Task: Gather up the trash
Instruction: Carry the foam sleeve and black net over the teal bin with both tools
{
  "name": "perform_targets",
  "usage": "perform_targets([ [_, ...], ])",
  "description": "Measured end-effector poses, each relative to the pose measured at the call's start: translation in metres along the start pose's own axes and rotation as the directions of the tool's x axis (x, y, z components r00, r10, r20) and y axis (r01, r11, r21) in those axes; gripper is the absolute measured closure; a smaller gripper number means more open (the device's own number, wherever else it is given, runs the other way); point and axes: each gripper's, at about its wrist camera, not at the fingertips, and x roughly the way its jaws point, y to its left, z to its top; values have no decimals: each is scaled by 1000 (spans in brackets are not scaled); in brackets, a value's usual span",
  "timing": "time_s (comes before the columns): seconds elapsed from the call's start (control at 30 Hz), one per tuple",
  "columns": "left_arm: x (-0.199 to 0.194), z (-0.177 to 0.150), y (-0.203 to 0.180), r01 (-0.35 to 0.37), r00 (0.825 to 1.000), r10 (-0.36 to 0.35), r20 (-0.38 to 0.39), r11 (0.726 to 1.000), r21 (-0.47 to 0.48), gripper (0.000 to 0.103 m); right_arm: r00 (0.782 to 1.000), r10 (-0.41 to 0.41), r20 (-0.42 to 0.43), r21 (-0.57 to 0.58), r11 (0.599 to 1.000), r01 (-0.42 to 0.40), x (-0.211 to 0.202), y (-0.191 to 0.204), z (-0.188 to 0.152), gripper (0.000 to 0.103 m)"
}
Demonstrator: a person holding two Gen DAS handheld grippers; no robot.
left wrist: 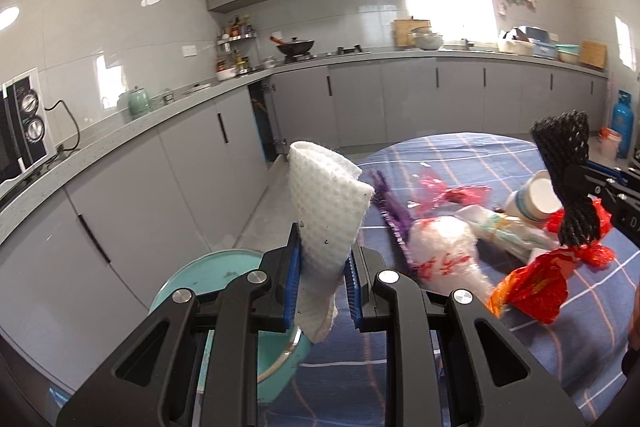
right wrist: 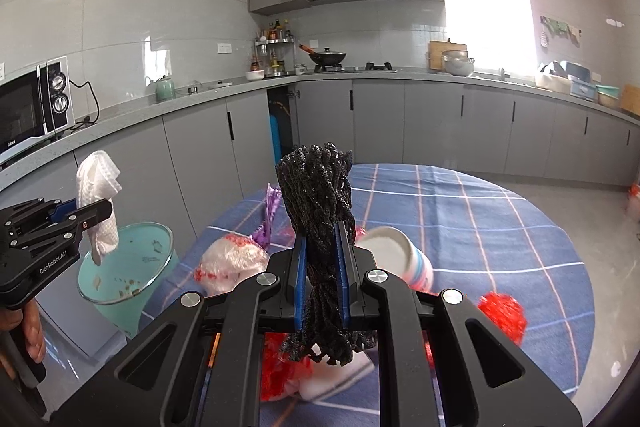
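White "GenRobot.AI" lettering on left claw [right wrist: 94, 213], gripping white cloth [right wrist: 98, 187]

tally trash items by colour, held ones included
White: 3 – cloth in left gripper, plastic bag, paper cup
Black: 1 – foam net in right gripper
Red: 2 – wrapper, cellophane
Purple: 1 – strip
Total: 7, though the pile overlaps, so some may be hidden.
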Motion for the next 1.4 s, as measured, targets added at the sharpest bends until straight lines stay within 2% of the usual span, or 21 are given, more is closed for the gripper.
perform_targets([
  [0.43,5,-1,38,-77,997,77,-11,996,-53,83,999,32,8,-17,999,-32,20,22,18,89],
  [0.97,5,-3,81,-150,989,149,-19,984,-92,83,990,137,-20,-68,988,-138,65,78,36,89],
  [1.4,11,-8,118,-230,973,224,-56,967,-111,82,980,192,-57,-98,975,-197,90,120,39,89],
])
